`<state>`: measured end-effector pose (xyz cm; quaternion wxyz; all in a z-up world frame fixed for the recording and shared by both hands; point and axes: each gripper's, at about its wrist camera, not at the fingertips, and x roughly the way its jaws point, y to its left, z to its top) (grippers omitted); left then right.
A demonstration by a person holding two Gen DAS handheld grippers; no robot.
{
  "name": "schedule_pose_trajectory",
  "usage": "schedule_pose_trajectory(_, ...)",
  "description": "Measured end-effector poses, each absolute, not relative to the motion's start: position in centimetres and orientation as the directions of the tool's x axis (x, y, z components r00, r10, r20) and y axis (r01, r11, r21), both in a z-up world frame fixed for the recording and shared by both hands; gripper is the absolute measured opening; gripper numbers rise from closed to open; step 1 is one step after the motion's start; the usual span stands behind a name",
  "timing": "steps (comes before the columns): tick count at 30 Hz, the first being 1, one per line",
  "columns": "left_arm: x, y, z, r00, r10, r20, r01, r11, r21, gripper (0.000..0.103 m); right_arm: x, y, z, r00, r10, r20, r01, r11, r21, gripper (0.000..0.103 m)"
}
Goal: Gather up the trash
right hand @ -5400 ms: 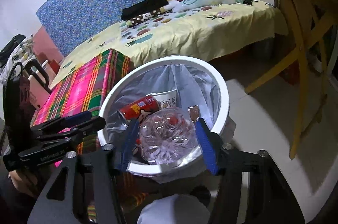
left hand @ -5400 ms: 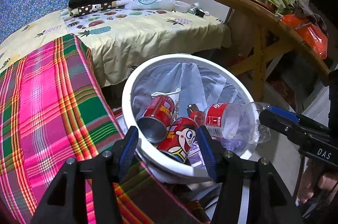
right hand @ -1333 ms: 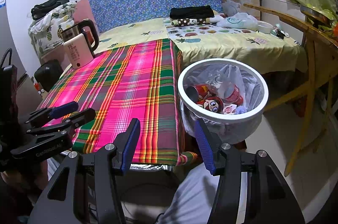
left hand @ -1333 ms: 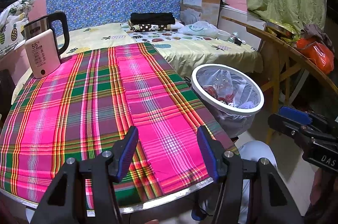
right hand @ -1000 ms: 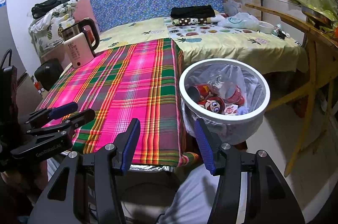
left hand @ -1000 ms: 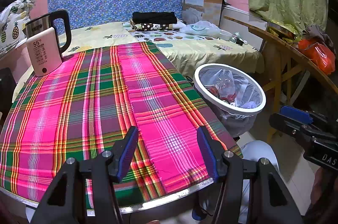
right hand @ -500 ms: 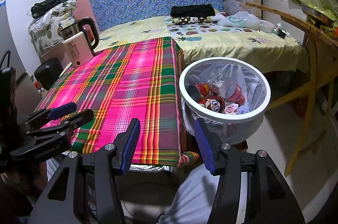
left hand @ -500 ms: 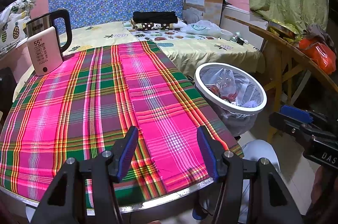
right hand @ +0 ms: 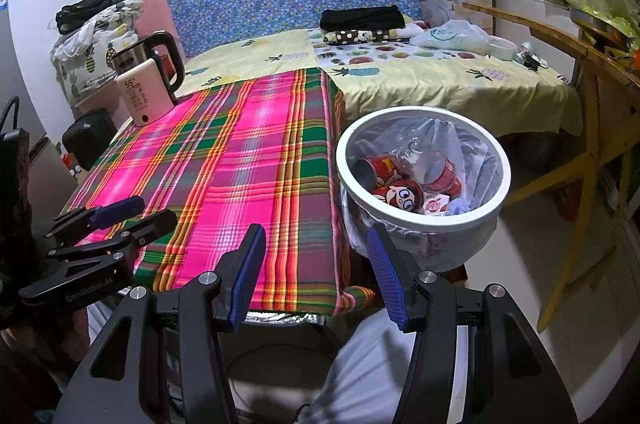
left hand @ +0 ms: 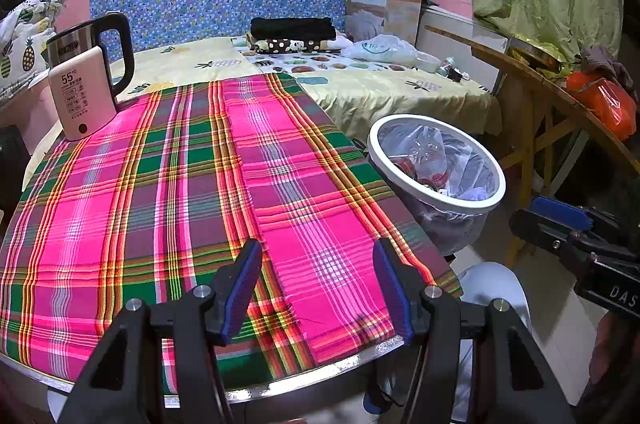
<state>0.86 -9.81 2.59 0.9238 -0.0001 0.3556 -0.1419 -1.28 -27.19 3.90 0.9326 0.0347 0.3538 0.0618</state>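
Note:
A white trash bin (right hand: 424, 220) lined with a clear bag stands at the right edge of the plaid table (right hand: 240, 159). Inside lie red cans (right hand: 400, 193) and a clear plastic bottle (right hand: 434, 163). The bin also shows in the left wrist view (left hand: 436, 189). My left gripper (left hand: 316, 256) is open and empty above the near edge of the table (left hand: 160, 183). My right gripper (right hand: 316, 240) is open and empty, near the table's front right corner, just left of the bin. Each gripper shows in the other's view, the left gripper (right hand: 116, 220) and the right gripper (left hand: 560, 220).
An electric kettle (left hand: 86, 85) stands at the table's far left. A bed with a yellow sheet (left hand: 380, 79) lies behind, with folded clothes and a plastic bag. A wooden table (left hand: 560, 95) stands to the right of the bin. The person's knee (right hand: 372, 364) is below.
5.4 s ago both grippers were at the bin, the right one holding the clear bottle over it. The bottle now lies in the bin, and both grippers have pulled back, open and empty.

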Motion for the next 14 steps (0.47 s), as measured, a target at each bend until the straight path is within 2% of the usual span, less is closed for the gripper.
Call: schedule_pose_trajectory(14, 1.06, -9.61, 2.53, 0.708, -0.252, -0.66, 0.245, 0.964, -0.105, 0.06, -1.04, -27.13, 3.89, 0.739, 0.141, -0.659, -0.092, 0.99, 0.11, 0.055)
